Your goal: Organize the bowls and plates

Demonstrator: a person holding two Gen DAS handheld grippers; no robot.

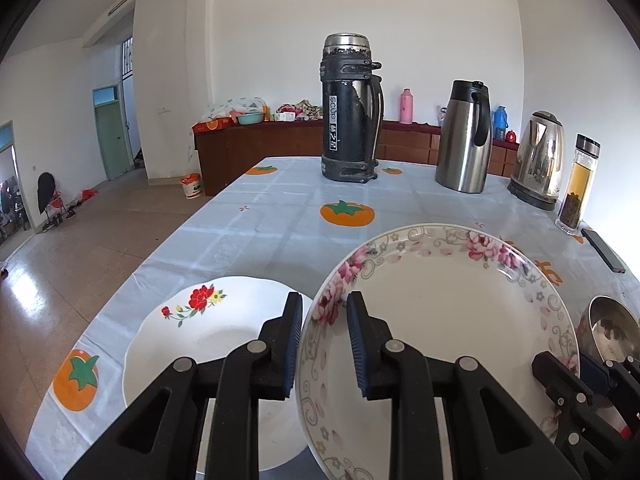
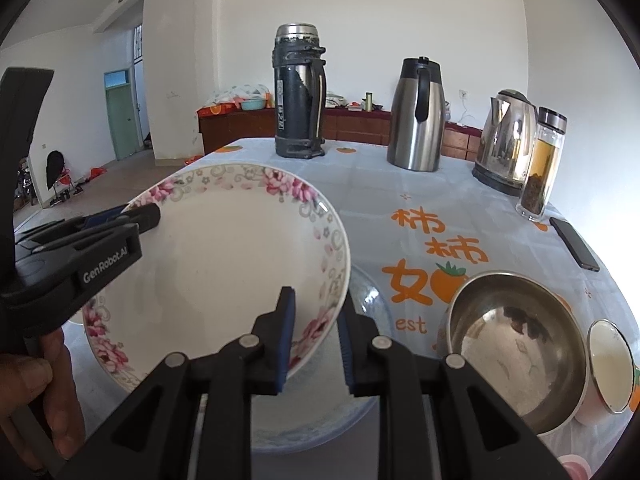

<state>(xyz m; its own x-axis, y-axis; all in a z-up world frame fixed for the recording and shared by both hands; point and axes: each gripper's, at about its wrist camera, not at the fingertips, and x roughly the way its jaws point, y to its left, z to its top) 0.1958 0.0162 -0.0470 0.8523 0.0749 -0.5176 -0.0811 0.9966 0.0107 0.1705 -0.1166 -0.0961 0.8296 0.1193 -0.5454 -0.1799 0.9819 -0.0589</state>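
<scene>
So, quick rundown of the table right now:

Left gripper [image 1: 323, 344]: clamped on the left rim of the pink-flowered plate [image 1: 440, 312], one blue pad inside the rim, one outside.

Right gripper [image 2: 316, 344]: clamped on the opposite rim of the same plate, around 4 o'clock on it in the right wrist view. Both grippers share this one dish.

Pink-flowered plate: held up off the tablecloth [image 1: 248, 216], tilted, over a bluish-rimmed plate [image 2: 320, 420] that peeks out below it.

Red-flower plate [image 1: 208, 344]: flat on the cloth at 9 o'clock from the held plate, just beside it.

Steel bowl [image 2: 516, 352]: at 3 o'clock from the right gripper, sitting on the cloth.

White enamel cup [image 2: 612, 364]: just past the bowl, same direction.

Far edge, 12 to 2 o'clock: black thermos [image 1: 351, 108], steel carafe [image 1: 466, 136], electric kettle [image 1: 538, 160], glass tea bottle [image 1: 578, 184], then a dark phone [image 1: 604, 250] lying flat.

Hand [image 2: 36, 388]: fingers wrapped on the left gripper's handle, at 8 o'clock in the right wrist view.
</scene>
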